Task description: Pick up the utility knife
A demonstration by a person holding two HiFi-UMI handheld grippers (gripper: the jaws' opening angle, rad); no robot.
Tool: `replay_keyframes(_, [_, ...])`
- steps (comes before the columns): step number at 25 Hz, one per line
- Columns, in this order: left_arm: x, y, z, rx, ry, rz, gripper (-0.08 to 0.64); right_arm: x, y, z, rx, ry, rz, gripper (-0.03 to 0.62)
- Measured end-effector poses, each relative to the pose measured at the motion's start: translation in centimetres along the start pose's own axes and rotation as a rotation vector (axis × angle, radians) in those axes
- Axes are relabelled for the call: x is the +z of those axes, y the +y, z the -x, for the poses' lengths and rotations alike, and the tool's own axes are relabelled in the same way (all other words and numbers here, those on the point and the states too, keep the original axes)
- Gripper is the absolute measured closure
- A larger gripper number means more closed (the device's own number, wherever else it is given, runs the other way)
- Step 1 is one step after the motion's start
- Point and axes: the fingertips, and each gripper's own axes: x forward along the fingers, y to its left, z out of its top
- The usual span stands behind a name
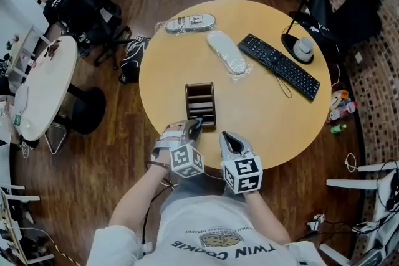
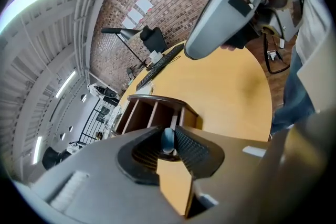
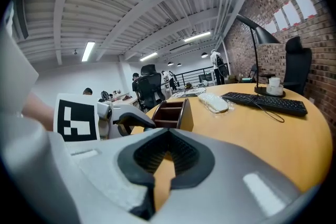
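Note:
A brown wooden organizer (image 1: 201, 104) with open slots stands on the round wooden table (image 1: 268, 121). My left gripper (image 1: 195, 124) is at its near end. In the left gripper view a slim blue-grey end of the utility knife (image 2: 167, 139) sticks up by the organizer (image 2: 152, 113), and the left gripper (image 2: 169, 145) has its ribbed pads closed against it. The rest of the knife is hidden. My right gripper (image 1: 228, 137) hovers just right of the left one, shut with nothing in it (image 3: 168, 136), and it looks toward the organizer (image 3: 170, 113).
A black keyboard (image 1: 278, 65) and a desk lamp's base (image 1: 303, 48) lie at the table's far right. Two plastic-wrapped white items (image 1: 227, 52) (image 1: 190, 23) lie at the back. Office chairs and a white table (image 1: 43, 87) stand to the left.

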Motion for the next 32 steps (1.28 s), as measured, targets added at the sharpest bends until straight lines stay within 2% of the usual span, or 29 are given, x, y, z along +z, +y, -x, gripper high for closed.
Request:
replay_keyframes(5, [0.2, 0.5, 1.0, 0.007, 0.005, 0.057, 0.480, 0.5, -0.1, 0.6, 0.016, -0.012, 0.009, 0.591])
replay_keyframes(13, [1.9, 1.0, 3.9, 0.077, -0.020, 0.218, 0.488, 0.7, -0.2, 1.9, 0.065, -0.026, 0.038, 0.591])
replay_keyframes(16, [2.8, 1.1, 5.3, 0.102, -0.038, 0.311, 0.487, 1.0, 0.1, 2.5, 0.097, -0.031, 0.058, 0.591])
replay_keyframes(23, [4.3, 1.2, 9.2, 0.163, -0.082, 0.608, 0.487, 1.5, 0.6, 4.2, 0.167, -0.050, 0.092, 0.591])
replay_keyframes(32, [5.8, 0.1, 12.9, 0.194, -0.176, 0.850, 0.488, 0.9, 2.2, 6.7, 0.188, -0.043, 0.080, 0.591])
